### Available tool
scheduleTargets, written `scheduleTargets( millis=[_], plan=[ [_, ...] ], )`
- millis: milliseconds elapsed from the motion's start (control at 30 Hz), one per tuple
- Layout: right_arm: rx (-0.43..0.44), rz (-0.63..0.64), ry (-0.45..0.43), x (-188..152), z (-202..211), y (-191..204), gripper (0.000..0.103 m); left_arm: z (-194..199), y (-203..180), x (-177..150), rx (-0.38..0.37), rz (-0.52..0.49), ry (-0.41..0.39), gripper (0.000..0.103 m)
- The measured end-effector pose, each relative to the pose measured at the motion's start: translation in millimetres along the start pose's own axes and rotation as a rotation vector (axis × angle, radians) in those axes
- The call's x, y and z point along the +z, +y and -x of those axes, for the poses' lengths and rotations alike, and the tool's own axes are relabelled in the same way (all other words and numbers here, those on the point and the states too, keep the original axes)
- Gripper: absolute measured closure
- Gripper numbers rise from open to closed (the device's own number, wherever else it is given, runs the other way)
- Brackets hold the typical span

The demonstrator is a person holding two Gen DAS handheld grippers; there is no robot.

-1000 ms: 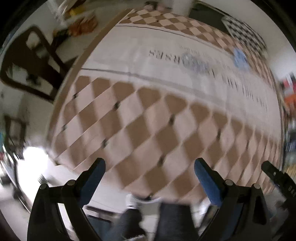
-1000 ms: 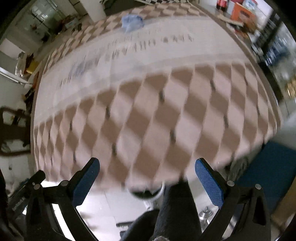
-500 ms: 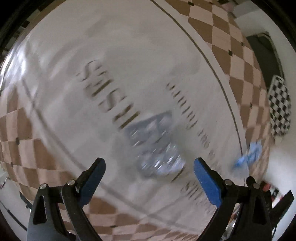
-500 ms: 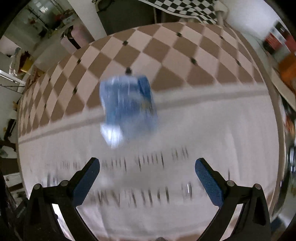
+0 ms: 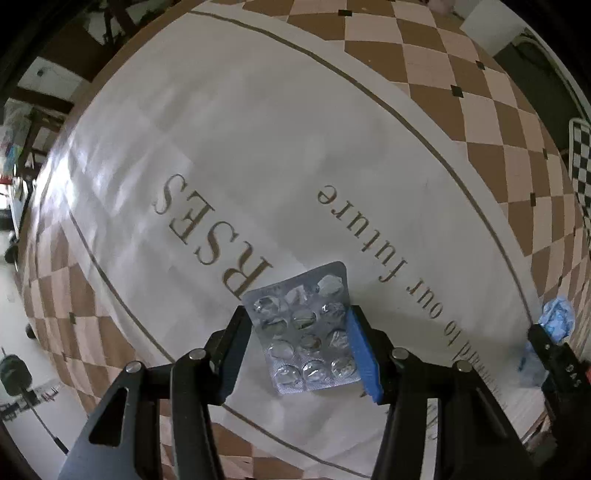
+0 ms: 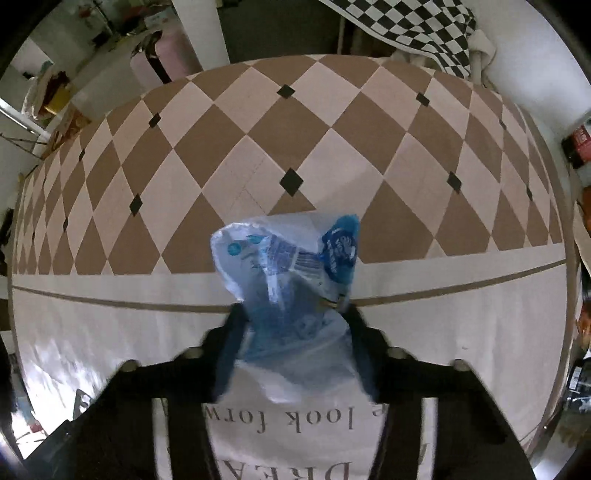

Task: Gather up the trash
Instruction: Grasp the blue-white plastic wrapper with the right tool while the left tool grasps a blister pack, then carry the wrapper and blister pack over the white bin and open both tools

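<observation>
A round table (image 5: 258, 122) fills both views, covered by a cloth with a brown-and-cream diamond border and a pale middle band printed with grey lettering; cluttered room edges and a black-and-white chequered cloth (image 6: 417, 26) show beyond the rim at twelve to one o'clock in the right wrist view. The step in hand appears to be the pick-up of two bits of rubbish at once. The left gripper (image 5: 299, 347) points down over an emptied silver blister pack (image 5: 308, 332) lying on the lettering, its jaws closing with the pack between them and the blue pads at or just against the pack's long edges. The right gripper (image 6: 295, 343) is likewise closing around a crumpled clear-and-blue plastic wrapper (image 6: 291, 280), which sits on the boundary stripe and bulges out past the fingertips toward twelve o'clock; blur makes it hard to say how firm that contact is. In the left view the same wrapper shows at about four o'clock, well apart from the pack. Next, each grip probably needs to be firm before lifting: the flat pack could skid or buckle, and the wrapper could slip.
</observation>
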State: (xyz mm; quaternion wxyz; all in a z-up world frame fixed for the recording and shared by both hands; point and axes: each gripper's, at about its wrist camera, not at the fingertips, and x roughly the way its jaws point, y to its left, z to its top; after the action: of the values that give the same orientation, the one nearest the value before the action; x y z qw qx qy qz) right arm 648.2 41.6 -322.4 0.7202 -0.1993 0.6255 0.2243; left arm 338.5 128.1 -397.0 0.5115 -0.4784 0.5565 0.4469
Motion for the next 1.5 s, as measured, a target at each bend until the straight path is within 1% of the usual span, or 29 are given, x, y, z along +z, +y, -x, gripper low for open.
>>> scheduleTargets(
  millis=[33, 67, 167, 233, 267, 400, 500, 600, 633, 667, 700, 767, 800, 867, 900, 933, 1000, 1067, 1100, 1133, 1167, 1200, 1267, 1333, 1367, 1400, 1433, 1467, 1500],
  plan=[
    [0.018, -0.005, 0.004, -1, 2, -2, 0.059, 1, 3, -1, 0.002, -0.012, -0.007, 0.053],
    [0.029, -0.008, 0.010, -3, 2, -3, 0.064, 3, 6, -2, 0.006, -0.025, -0.019, 0.053],
    [0.067, -0.009, 0.019, -10, 6, -8, 0.068, 11, 10, -12, 0.008, -0.068, -0.056, 0.053],
    [0.091, -0.006, 0.006, -15, 13, -11, 0.069, 20, 11, -17, 0.009, -0.108, -0.093, 0.053],
    [0.106, -0.007, -0.004, -20, 17, -13, 0.069, 24, 7, -27, 0.010, -0.126, -0.109, 0.053],
    [0.145, -0.005, -0.040, -40, 36, -15, 0.070, 50, 24, -46, -0.003, -0.206, -0.176, 0.053],
    [0.152, 0.005, -0.057, -63, 51, -12, 0.070, 68, 38, -68, -0.027, -0.265, -0.221, 0.053],
    [0.163, 0.011, -0.070, -94, 68, -5, 0.070, 89, 57, -91, -0.073, -0.316, -0.255, 0.053],
    [0.168, 0.011, -0.078, -110, 77, -2, 0.070, 98, 65, -101, -0.092, -0.336, -0.270, 0.053],
    [0.171, 0.012, -0.084, -128, 86, -1, 0.070, 107, 58, -105, -0.104, -0.349, -0.279, 0.053],
    [0.172, 0.013, -0.094, -151, 95, -1, 0.071, 117, 67, -109, -0.125, -0.368, -0.291, 0.053],
    [0.181, 0.012, -0.108, -185, 110, 7, 0.071, 127, 81, -117, -0.157, -0.402, -0.313, 0.053],
    [0.188, 0.009, -0.117, -211, 120, 9, 0.071, 132, 94, -128, -0.180, -0.422, -0.323, 0.053],
    [0.204, 0.005, -0.128, -248, 132, 11, 0.071, 136, 108, -146, -0.220, -0.461, -0.327, 0.053],
    [0.209, -0.003, -0.143, -274, 142, 3, 0.071, 140, 120, -158, -0.242, -0.487, -0.330, 0.053],
    [0.207, -0.009, -0.156, -302, 149, 5, 0.071, 142, 130, -169, -0.255, -0.515, -0.332, 0.053],
    [0.203, -0.032, -0.171, -349, 159, 9, 0.071, 143, 158, -193, -0.285, -0.568, -0.316, 0.053],
    [0.198, -0.074, -0.171, -410, 169, 9, 0.071, 137, 175, -209, -0.300, -0.602, -0.290, 0.053],
    [0.198, -0.087, -0.166, -426, 170, 10, 0.071, 133, 186, -220, -0.305, -0.618, -0.273, 0.053],
    [0.200, -0.110, -0.156, -454, 170, 10, 0.071, 126, 201, -232, -0.310, -0.631, -0.238, 0.053],
    [0.201, -0.130, -0.143, -476, 169, 10, 0.071, 122, 211, -240, -0.316, -0.634, -0.215, 0.053],
    [0.207, -0.159, -0.115, -507, 164, 8, 0.071, 114, 223, -250, -0.324, -0.636, -0.178, 0.053],
    [0.229, -0.205, -0.060, -547, 151, 4, 0.071, 93, 245, -269, -0.333, -0.632, -0.096, 0.053],
    [0.239, -0.249, 0.009, -589, 128, -1, 0.071, 76, 262, -287, -0.320, -0.634, -0.047, 0.053],
    [0.239, -0.267, 0.046, -611, 113, -3, 0.071, 60, 269, -294, -0.309, -0.632, -0.017, 0.053],
    [0.241, -0.276, 0.067, -622, 102, -5, 0.071, 43, 276, -301, -0.295, -0.627, 0.011, 0.053],
    [0.249, -0.298, 0.104, -642, 83, -8, 0.071, 28, 280, -305, -0.284, -0.621, 0.030, 0.053],
    [0.251, -0.307, 0.122, -652, 72, -9, 0.071, 4, 284, -310, -0.272, -0.612, 0.059, 0.053],
    [0.254, -0.318, 0.153, -665, 50, -12, 0.071, -9, 286, -312, -0.266, -0.606, 0.073, 0.053]
  ],
)
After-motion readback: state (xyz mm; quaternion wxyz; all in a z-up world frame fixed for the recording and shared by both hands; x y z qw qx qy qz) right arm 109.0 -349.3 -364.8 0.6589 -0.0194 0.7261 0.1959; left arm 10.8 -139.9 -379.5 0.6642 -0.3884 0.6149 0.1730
